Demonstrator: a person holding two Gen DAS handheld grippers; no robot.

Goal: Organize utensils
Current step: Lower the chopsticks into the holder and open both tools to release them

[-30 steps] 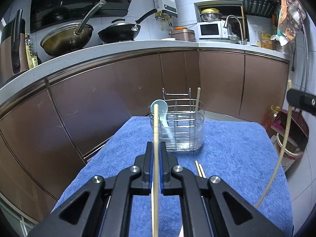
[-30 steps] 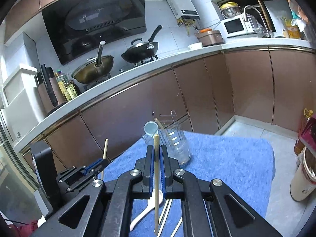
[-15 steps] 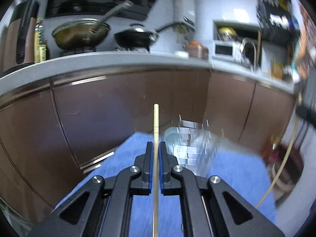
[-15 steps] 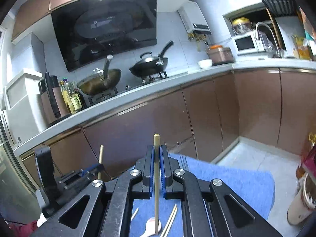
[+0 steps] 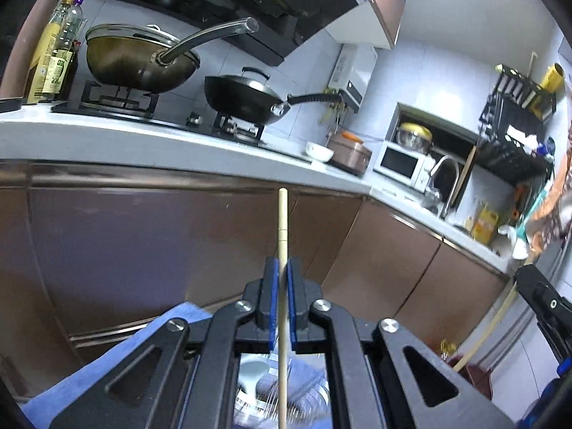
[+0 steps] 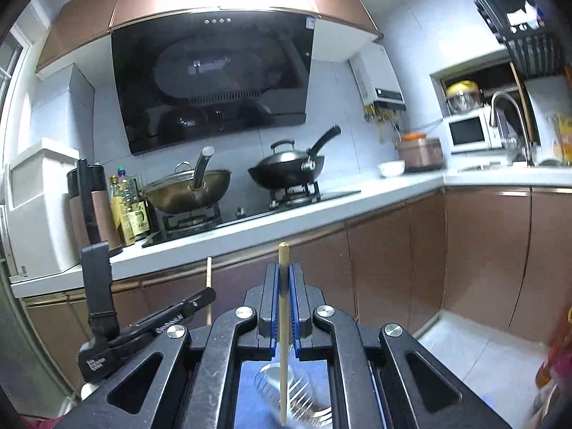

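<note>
Wooden chopsticks [image 5: 282, 236] [image 6: 283, 268] are clamped upright by shut left gripper [image 5: 281, 282] and right gripper [image 6: 283, 286]; below them, the clear holder [image 6: 296, 389] could be missed.

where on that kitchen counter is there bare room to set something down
Bare white counter runs between the black wok on the stove and the small white bowl. Crowded: the stove, the bottles at its left, and the corner with rice cooker, microwave and tap.

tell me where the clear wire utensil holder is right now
In both wrist views the clear wire utensil holder sits low at bottom centre, on the blue towel, below the chopstick clamped in the left gripper.
</note>
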